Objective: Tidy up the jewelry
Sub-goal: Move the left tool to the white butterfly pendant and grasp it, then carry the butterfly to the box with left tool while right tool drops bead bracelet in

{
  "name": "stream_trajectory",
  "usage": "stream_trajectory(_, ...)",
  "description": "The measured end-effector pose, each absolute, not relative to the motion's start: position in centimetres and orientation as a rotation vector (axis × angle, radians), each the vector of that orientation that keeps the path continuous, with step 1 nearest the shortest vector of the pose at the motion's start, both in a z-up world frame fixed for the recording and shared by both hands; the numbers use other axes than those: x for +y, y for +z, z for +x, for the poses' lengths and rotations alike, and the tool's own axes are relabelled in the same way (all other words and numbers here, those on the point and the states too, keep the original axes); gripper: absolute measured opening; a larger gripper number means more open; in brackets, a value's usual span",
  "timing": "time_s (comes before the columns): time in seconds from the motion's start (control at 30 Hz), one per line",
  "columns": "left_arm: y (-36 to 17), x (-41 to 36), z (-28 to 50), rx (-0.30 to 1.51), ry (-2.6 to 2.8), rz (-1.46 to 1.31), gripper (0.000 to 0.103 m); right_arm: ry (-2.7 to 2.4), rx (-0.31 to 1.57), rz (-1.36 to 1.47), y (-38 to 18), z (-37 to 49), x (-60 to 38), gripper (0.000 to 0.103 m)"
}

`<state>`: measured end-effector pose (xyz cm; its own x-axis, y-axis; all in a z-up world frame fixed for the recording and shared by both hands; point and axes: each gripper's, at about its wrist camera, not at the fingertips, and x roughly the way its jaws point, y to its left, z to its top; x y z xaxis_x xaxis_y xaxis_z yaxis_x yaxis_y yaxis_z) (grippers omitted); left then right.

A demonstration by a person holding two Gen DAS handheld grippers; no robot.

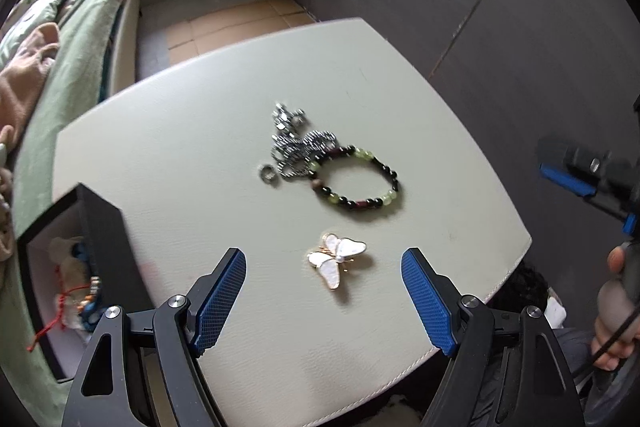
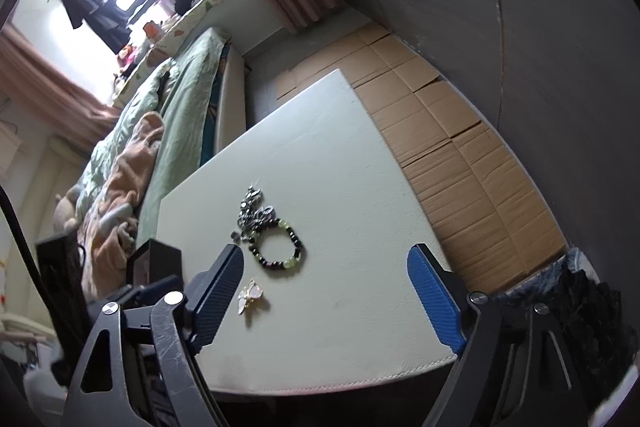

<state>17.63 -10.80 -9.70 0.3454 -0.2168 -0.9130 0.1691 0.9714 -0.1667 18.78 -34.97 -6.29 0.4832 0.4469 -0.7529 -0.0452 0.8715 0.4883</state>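
The brooch [image 1: 337, 260] lies on the table [image 1: 200, 147] at lower centre of the left view, squarely between the wide-open left gripper [image 1: 324, 301], nearer than the open, empty right gripper [image 2: 326, 301].

You'll find no readable text, label, brand, number or sign in either wrist view; nothing on any surface resolves into legible characters.
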Motion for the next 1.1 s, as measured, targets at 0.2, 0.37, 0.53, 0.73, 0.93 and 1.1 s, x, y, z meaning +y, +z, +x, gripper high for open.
stream_trajectory(0.2, -11.7, -11.4, 18.0, 1.215, -0.254, -0.056, 0.076, 0.294, 1.069, 0.468, -7.1, 19.6, -35.4, 0.085)
stream_trajectory(0.37, -12.7, -12.3, 18.2, 1.222, -0.26, -0.054, 0.063, 0.284, 1.1, 0.482, -7.7, 20.0, -35.3, 0.085)
stream_trajectory(0.53, -13.3, -13.3, 18.2, 1.211, -0.222, -0.021, 0.048, 0.286, 1.115, 0.468, -7.9, 20.2, -34.5, 0.085)
stream_trajectory(0.73, -13.3, -13.1, 18.4, 1.194, -0.203, -0.017, 0.044, 0.28, 1.133, 0.455, -8.2, 20.5, -33.9, 0.085)
stream_trajectory(0.93, -12.8, -11.8, 18.9, 1.195, -0.203, -0.08, 0.043, 0.295, 1.141, 0.44, -8.5, 20.5, -33.0, 0.085)
stream_trajectory(1.1, -11.4, -10.1, 18.9, 1.162, -0.195, -0.131, 0.043, 0.312, 1.143, 0.431, -8.7, 20.7, -32.2, 0.085)
